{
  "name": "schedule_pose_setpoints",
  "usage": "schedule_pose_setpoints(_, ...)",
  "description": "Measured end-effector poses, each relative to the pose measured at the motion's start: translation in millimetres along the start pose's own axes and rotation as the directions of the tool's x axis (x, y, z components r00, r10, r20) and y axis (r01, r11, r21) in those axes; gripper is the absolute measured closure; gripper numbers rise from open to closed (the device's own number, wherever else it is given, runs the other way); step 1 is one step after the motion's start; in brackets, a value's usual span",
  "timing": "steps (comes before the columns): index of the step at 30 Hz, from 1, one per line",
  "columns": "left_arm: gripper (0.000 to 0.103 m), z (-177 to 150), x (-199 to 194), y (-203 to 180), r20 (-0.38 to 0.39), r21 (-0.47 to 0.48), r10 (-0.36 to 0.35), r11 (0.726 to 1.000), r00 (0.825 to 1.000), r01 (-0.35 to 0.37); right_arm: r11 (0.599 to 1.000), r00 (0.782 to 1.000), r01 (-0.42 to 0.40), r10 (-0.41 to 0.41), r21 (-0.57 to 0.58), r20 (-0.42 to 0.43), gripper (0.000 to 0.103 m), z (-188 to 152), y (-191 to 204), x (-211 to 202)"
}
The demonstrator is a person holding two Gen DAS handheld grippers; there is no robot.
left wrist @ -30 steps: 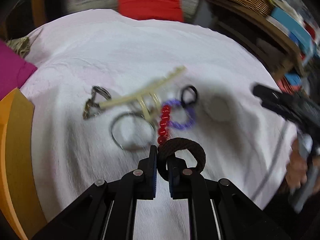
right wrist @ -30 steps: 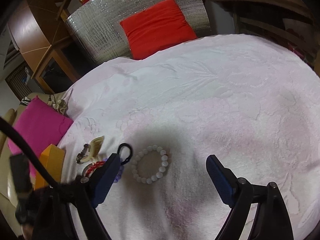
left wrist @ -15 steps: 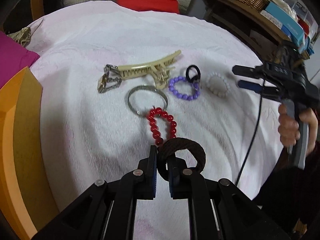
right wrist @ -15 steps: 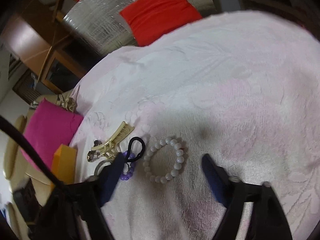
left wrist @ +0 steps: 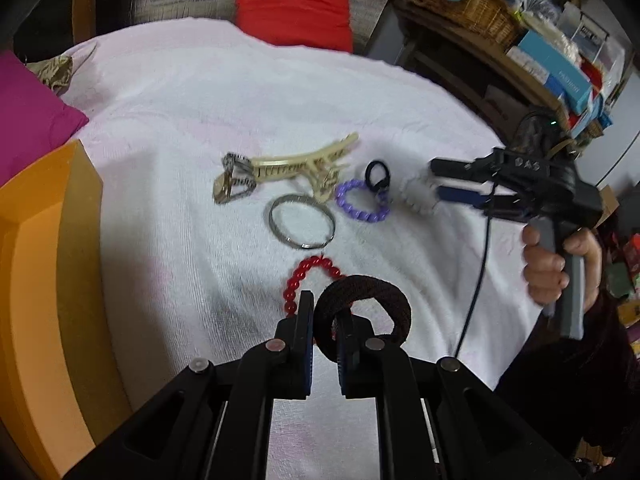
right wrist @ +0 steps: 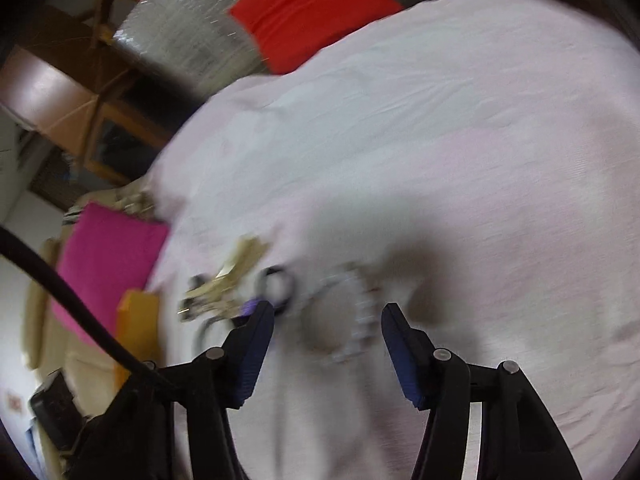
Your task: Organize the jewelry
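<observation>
Left gripper point(left wrist: 322, 312): I have it tilted down over the white towel point(left wrist: 192, 128), jaws clamped on the one dark brown hair tie point(left wrist: 374, 294), lifted just above the red bead bracelet point(left wrist: 310, 276).
Right gripper point(right wrist: 328, 320): my hand point(left wrist: 556, 264) holds it low, pointing in from the right edge; jaws apart with nothing pinched, after closing partway, the white bead bracelet point(right wrist: 356, 312) lying between them.
Bead bracelets: three, red, purple point(left wrist: 360, 204), white.
Bangle point(left wrist: 302, 222): one, metal, beside the purple one.
Hair claw point(left wrist: 304, 162): one, cream.
Small black hair tie point(left wrist: 378, 174): one, touching the purple beads.
Orange box point(left wrist: 44, 280): one, at the left edge.
</observation>
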State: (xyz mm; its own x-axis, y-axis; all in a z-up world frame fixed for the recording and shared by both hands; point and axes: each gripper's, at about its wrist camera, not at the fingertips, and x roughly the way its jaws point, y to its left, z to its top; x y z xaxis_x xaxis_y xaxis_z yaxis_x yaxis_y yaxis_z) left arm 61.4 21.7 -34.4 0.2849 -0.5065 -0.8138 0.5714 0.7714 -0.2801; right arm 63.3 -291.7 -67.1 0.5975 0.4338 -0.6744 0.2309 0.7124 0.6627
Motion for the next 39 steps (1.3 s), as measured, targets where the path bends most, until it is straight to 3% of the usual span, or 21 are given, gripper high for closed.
schedule_pose_setpoints(6, 0.093, -3, 6, 9, -0.023, -0.011, 0.03, 0.999, 0.999, -0.03, 0.998, 0.998, -0.042, 0.04, -0.04, -0.045, 0.043, -13, 34, 27)
schedule_pose_setpoints(13, 0.093, -7, 7, 15, -0.038, -0.026, 0.042, 0.999, 0.998, -0.043, 0.998, 0.998, 0.06, -0.06, -0.016, -0.023, 0.043, -12, 43, 52)
schedule_pose_setpoints(16, 0.093, -7, 6, 15, -0.037, -0.028, 0.038, 0.999, 0.999, -0.039, 0.997, 0.997, 0.08, -0.08, 0.008, -0.02, 0.056, -9, 42, 63)
schedule_pose_setpoints(18, 0.093, -9, 6, 15, -0.041, -0.024, 0.043, 0.999, 0.998, -0.044, 0.995, 0.995, 0.095, -0.095, 0.026, -0.007, 0.076, -8, 40, 66)
schedule_pose_setpoints(21, 0.093, -12, 7, 20, -0.047, -0.034, 0.057, 0.998, 0.997, -0.059, 0.992, 0.992, 0.124, -0.124, 0.022, -0.006, 0.09, -8, 38, 66)
schedule_pose_setpoints(31, 0.093, -11, 8, 19, -0.028, -0.045, 0.092, 0.995, 0.995, -0.093, 0.999, 0.997, 0.036, -0.036, -0.003, 0.065, 0.094, 1, 20, 24)
schedule_pose_setpoints(39, 0.093, -2, -2, 18, 0.062, -0.078, 0.177, 0.982, 0.982, -0.172, 0.999, 0.994, -0.036, 0.032, 0.031, 0.1, 0.094, 8, 5, 1)
